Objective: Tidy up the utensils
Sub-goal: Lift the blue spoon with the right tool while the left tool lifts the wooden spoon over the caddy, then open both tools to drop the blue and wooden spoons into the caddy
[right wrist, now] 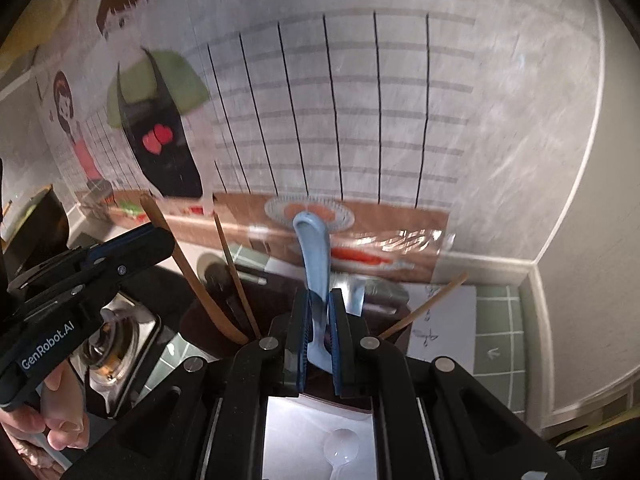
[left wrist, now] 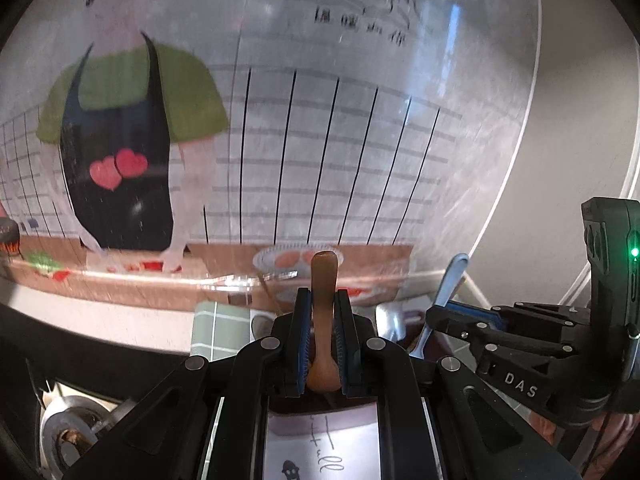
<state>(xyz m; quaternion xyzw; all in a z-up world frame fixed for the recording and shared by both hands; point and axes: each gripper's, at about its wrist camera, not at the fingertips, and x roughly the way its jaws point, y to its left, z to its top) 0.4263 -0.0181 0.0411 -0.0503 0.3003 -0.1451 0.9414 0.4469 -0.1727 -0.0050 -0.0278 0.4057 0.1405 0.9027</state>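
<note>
My left gripper (left wrist: 323,294) is shut on a brown wooden utensil (left wrist: 323,272) whose handle sticks up between the blue pads. To its right, the right gripper (left wrist: 438,314) holds a light blue spoon (left wrist: 450,280). In the right wrist view, my right gripper (right wrist: 319,294) is shut on that blue spoon (right wrist: 314,248), handle upward. The left gripper (right wrist: 156,240) comes in from the left with the long wooden utensil (right wrist: 192,276). Both hover over a dark brown utensil holder (right wrist: 200,320) with white picture labels (right wrist: 320,432) at its front.
Wooden chopsticks (right wrist: 234,272) lean in the holder, and another stick (right wrist: 424,304) pokes out to the right. A gas burner (right wrist: 116,344) sits at the left. A person's hand (right wrist: 60,428) grips the left tool. A cartoon wall poster (right wrist: 320,120) stands close behind.
</note>
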